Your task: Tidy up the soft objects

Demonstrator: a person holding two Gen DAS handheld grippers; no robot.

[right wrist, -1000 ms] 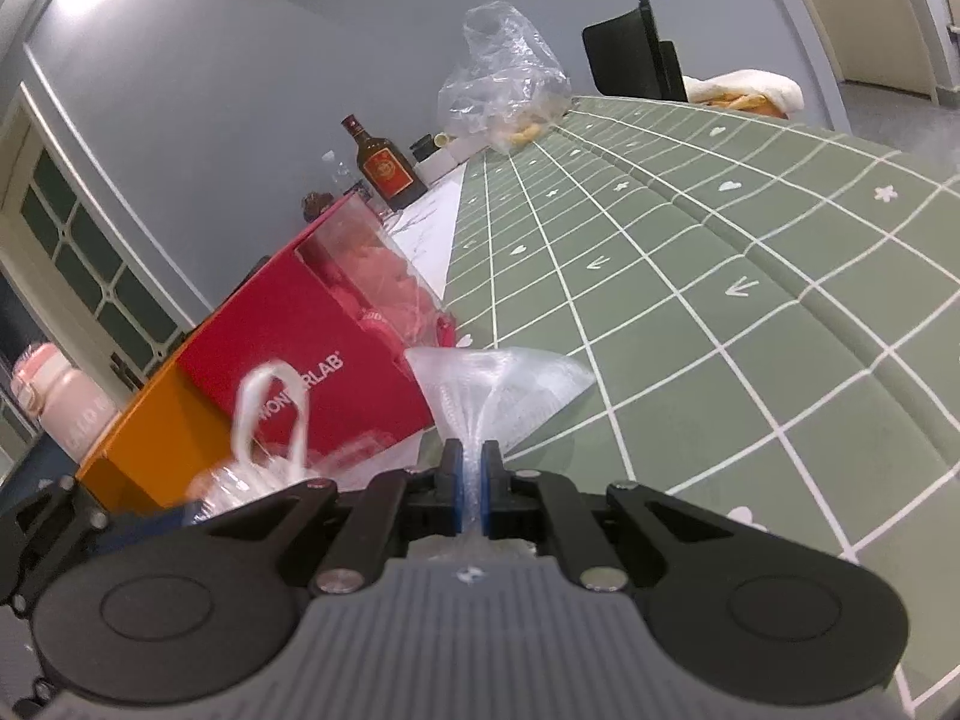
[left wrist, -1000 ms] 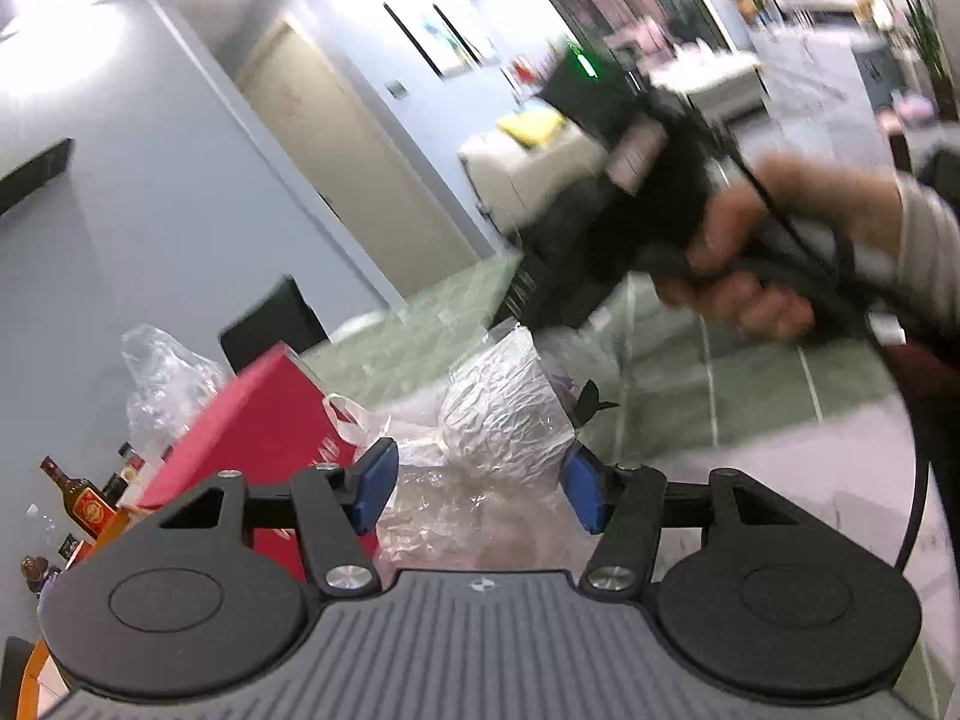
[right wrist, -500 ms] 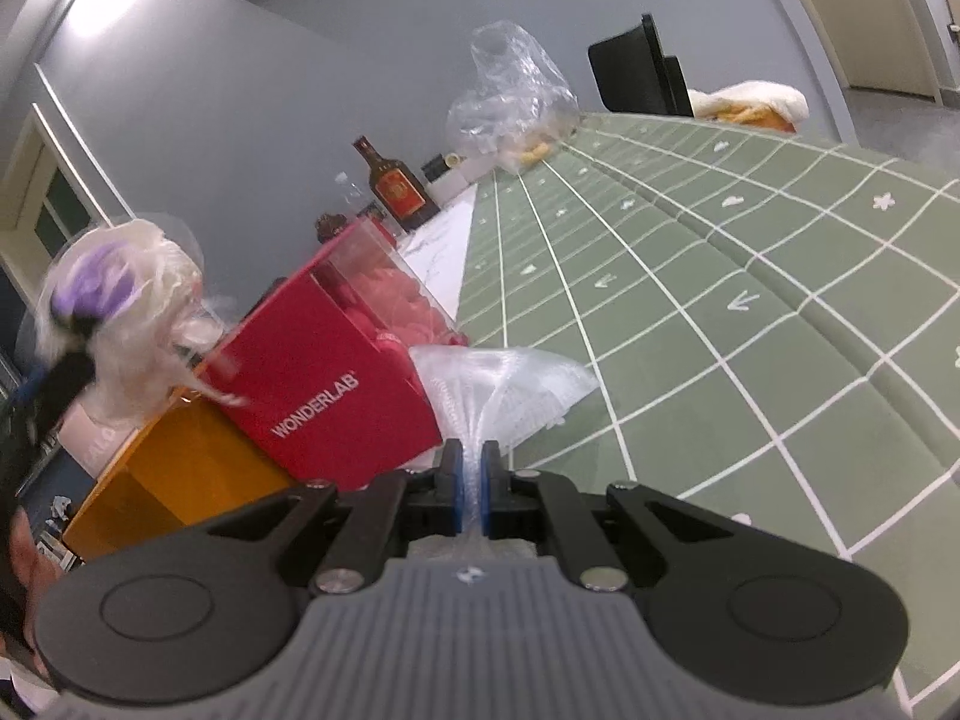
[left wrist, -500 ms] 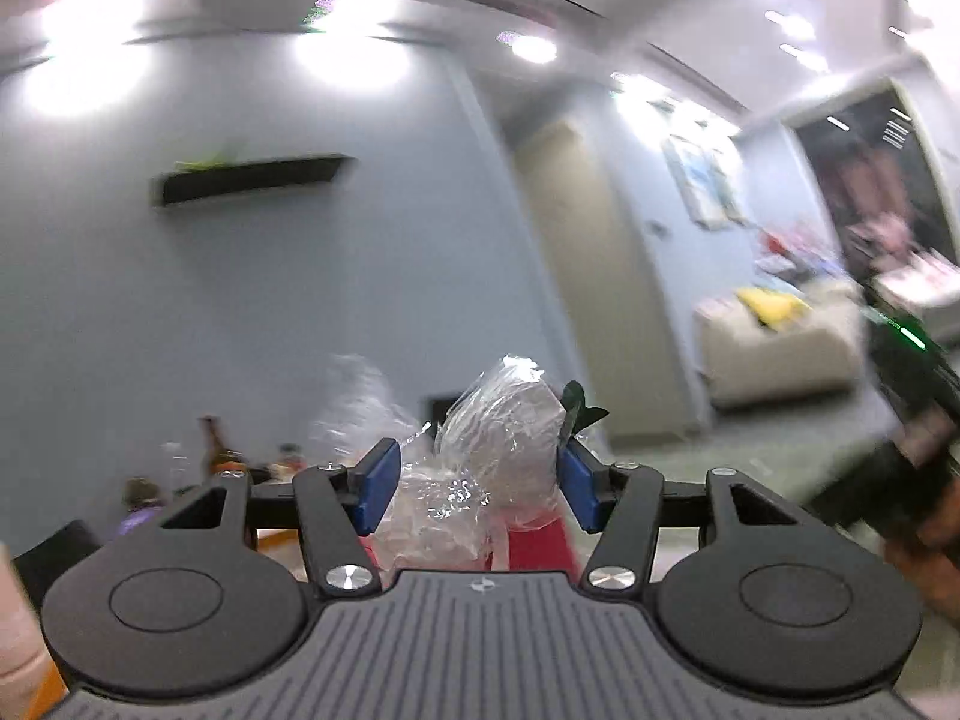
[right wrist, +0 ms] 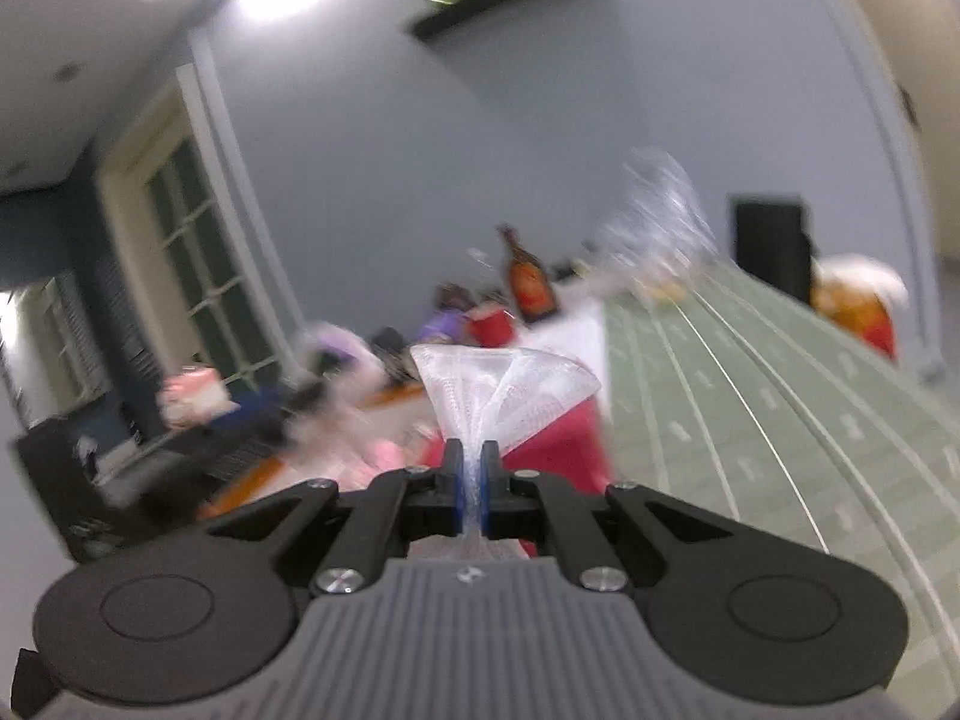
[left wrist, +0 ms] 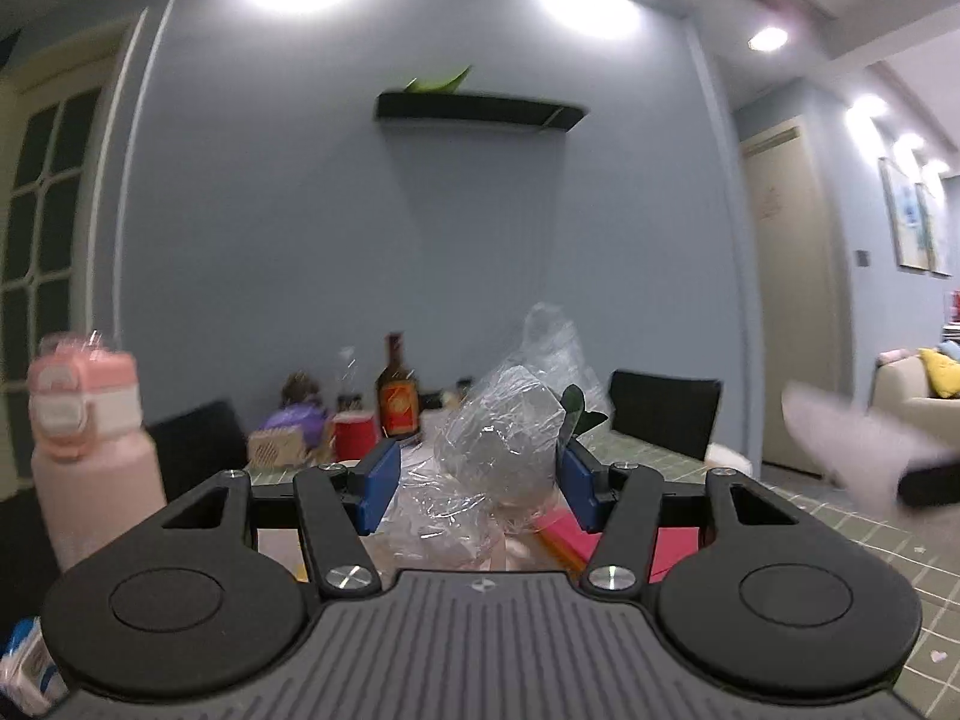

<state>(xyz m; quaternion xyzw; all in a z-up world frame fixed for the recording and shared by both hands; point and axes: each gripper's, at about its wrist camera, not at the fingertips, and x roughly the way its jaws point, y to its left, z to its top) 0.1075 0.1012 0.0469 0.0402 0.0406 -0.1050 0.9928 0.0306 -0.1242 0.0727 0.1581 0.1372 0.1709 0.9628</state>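
In the left wrist view my left gripper (left wrist: 477,477) is shut on a crinkled clear plastic wrap bundle (left wrist: 498,450) with a dark leaf at its right side, held up above the red box (left wrist: 624,540). In the right wrist view my right gripper (right wrist: 471,468) is shut on a white mesh pouch (right wrist: 510,384) that fans out above the fingertips, over the red box (right wrist: 558,444). The right wrist view is blurred. The left gripper shows there as a dark blurred shape (right wrist: 240,438) at the left.
A green grid tablecloth (right wrist: 750,396) covers the table. At the far end stand a brown bottle (left wrist: 396,399), a red cup (left wrist: 354,435) and a clear plastic bag (left wrist: 555,342). A pink water bottle (left wrist: 90,450) is at the left. Black chairs (left wrist: 663,420) stand behind.
Both grippers have lifted and tilted upward with their loads. The left view has swung from the sofa side to the back wall. The right view now shows more wall, less table.
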